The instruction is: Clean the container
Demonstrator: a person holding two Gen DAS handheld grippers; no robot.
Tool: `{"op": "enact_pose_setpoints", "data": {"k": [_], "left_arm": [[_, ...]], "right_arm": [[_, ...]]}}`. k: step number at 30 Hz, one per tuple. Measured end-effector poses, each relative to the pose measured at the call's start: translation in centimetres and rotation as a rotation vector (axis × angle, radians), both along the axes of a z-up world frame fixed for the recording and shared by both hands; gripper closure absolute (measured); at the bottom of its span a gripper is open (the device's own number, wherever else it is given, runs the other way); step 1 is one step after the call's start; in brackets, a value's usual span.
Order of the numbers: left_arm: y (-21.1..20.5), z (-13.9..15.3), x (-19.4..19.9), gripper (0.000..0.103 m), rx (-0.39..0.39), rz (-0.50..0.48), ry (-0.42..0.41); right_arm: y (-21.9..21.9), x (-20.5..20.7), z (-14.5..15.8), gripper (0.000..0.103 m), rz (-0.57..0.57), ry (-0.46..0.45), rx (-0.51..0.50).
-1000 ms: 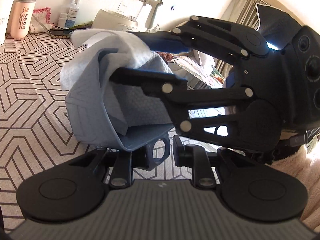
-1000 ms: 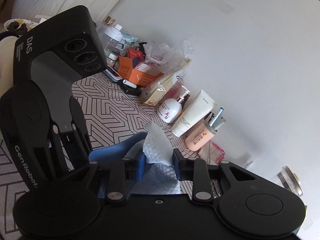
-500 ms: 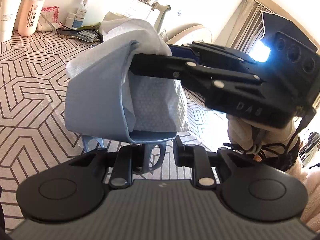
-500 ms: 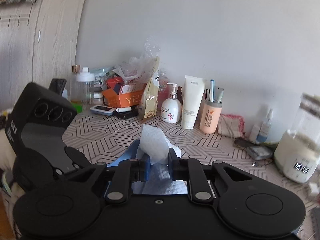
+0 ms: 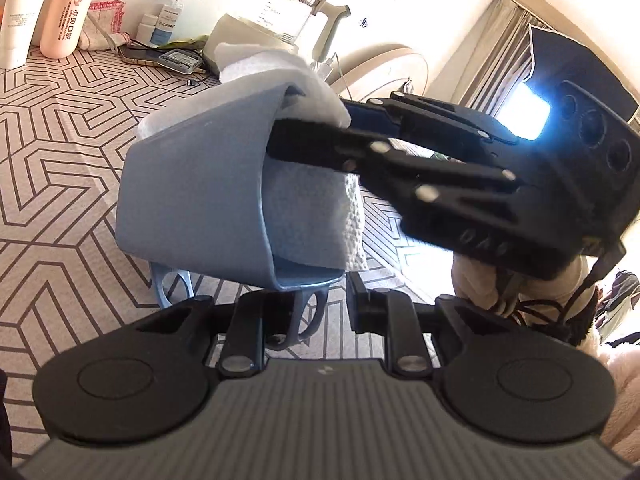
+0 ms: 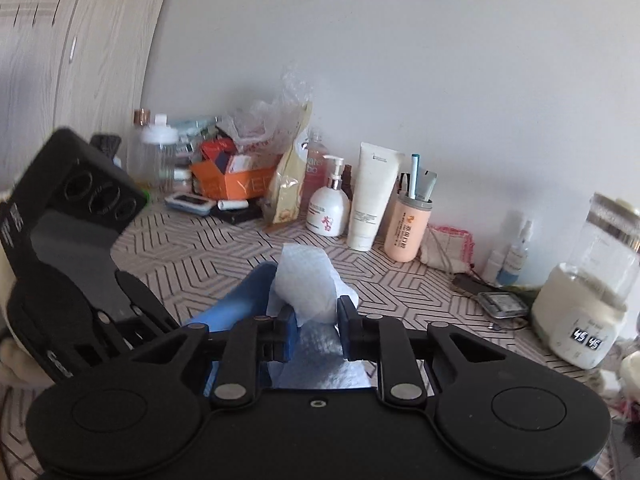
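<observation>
A blue-grey plastic container [image 5: 192,196] lies on its side in the air, mouth to the right. My left gripper [image 5: 320,308] is shut on its ring handle [image 5: 304,316]. A white paper towel [image 5: 316,208] fills its mouth and hangs over the rim. My right gripper [image 6: 316,324] is shut on the towel [image 6: 308,280], its fingers reaching into the container [image 6: 240,300] from the right. The right gripper's body also shows in the left wrist view [image 5: 500,176].
A patterned tabletop [image 5: 60,128] lies below. At the back wall stand a peach cup with brushes [image 6: 408,228], a white tube [image 6: 372,196], a pump bottle [image 6: 328,208], an orange box [image 6: 232,176] and a glass kettle [image 6: 592,288]. A phone [image 5: 140,54] lies near the kettle [image 5: 280,8].
The container has turned so its outer wall faces the left camera. The right gripper with the towel has swung around and levelled out, still inside the container's mouth.
</observation>
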State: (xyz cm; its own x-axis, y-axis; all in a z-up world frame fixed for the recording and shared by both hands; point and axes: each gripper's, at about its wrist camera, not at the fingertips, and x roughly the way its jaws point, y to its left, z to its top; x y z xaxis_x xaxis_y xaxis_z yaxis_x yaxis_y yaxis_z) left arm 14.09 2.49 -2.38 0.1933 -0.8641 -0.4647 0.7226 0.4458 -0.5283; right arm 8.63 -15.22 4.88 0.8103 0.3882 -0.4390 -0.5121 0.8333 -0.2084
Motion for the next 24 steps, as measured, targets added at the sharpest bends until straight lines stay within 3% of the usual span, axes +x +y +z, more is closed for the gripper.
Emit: {"op": "enact_pose_setpoints", "data": {"k": [4,8,15,19,21,24], "left_arm": [[0.0,0.1,0.1,0.083,-0.013,-0.001,0.009],[-0.4,-0.1,-0.2,0.083,-0.007,-0.012,0.006],[-0.3,0.2,-0.3,0.083,-0.025,-0.019,0.006],[-0.5,0.2,-0.4,0.083,-0.024,-0.019,0.003],[-0.4,0.2,-0.4,0.083,-0.024,-0.017,0.001],[-0.4,0.1,-0.2,0.083,-0.026,-0.006,0.009]], "right_arm": [[-1.0,1.5,-1.3,0.080,-0.030,0.088,0.027],[-1.8,1.7,-2.0,0.081,-0.041,0.111,0.090],[0.0,-0.7,-0.6,0.078,-0.042,-0.064,-0.014],[1.3,-0.8,-0.5,0.080,-0.038,-0.095,-0.125],[1.6,-0.3,-0.9,0.086,-0.040,-0.071,-0.145],[0.4,1.0,-1.2,0.085,-0.041,0.023,-0.029]]}}
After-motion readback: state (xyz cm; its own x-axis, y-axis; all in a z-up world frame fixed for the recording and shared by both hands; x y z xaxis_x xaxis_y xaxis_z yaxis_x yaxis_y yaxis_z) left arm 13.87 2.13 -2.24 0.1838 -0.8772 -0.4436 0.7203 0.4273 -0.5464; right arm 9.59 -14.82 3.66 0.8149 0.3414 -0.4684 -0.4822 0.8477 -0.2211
